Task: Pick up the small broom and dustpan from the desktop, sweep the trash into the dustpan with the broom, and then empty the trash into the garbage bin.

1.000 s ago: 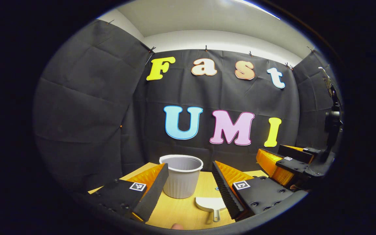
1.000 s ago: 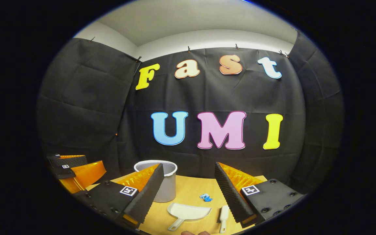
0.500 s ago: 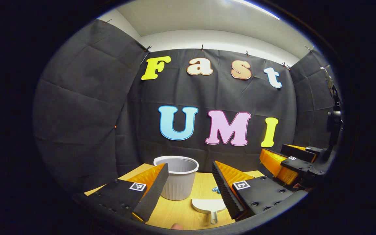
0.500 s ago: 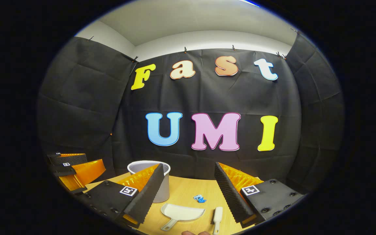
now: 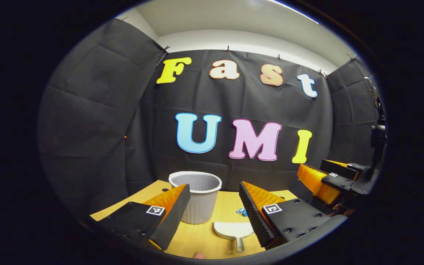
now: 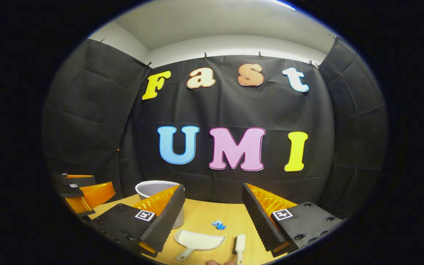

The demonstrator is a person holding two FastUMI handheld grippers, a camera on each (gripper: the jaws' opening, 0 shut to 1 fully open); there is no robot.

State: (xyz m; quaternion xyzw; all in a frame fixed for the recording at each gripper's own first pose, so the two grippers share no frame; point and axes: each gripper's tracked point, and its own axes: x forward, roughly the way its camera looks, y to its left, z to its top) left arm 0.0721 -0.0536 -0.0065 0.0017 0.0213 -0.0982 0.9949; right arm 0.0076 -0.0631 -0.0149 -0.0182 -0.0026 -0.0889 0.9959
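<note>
Both grippers spread, holding nothing. Left gripper [image 5: 214, 213]: dustpan [image 5: 233, 230] lies just ahead btwn its fingers, flat on desktop [image 5: 197, 239]; thin stiff plastic, prob. light, best taken by the narrow handle. Right gripper [image 6: 212, 215]: small broom [image 6: 239, 243] ahead, handle nearest, slim, rigid. Crumpled blue trash [image 6: 217, 225] beyond. Ribbed garbage bin [image 5: 197, 200] ahead-left.

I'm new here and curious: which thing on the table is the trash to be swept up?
Start at the tall white ribbed plastic bin on the pale wooden desktop. Beyond the flat white plastic dustpan and small white broom lies a crumpled blue scrap. It is the sole blue, shapeless item there.
</note>
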